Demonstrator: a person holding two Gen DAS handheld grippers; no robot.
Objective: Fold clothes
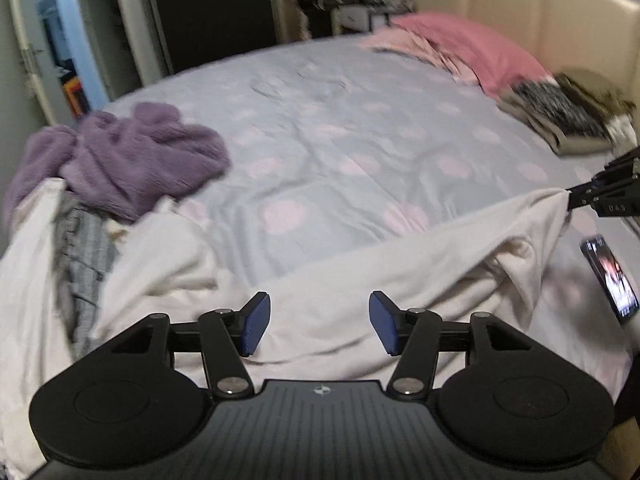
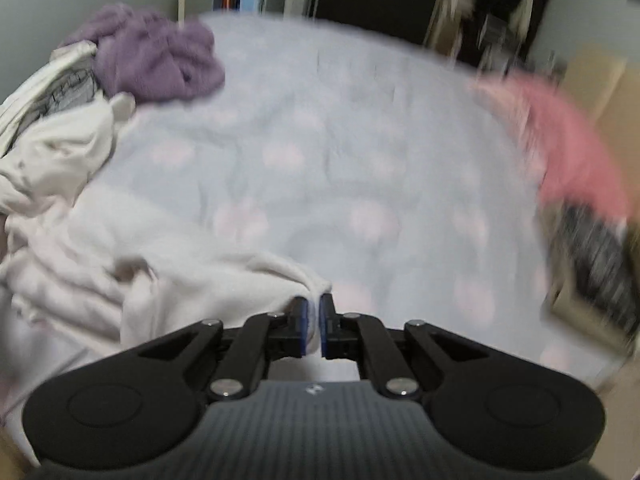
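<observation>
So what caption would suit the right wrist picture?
Right gripper pinching a corner of the white garment above the dotted bedsheet.

Bed's middle (image 1: 340, 140) lies clear; purple heap (image 1: 132, 160) left, folded stack (image 1: 560, 116) right.

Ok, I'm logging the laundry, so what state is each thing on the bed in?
White garment: spread along the near edge, one corner pinched.
Right tongs: shut on white garment.
Left tongs: open, nothing between them.
Purple fleece: crumpled, unfolded.
Dark patterned clothes: folded, stacked.
Phone: screen lit.
</observation>
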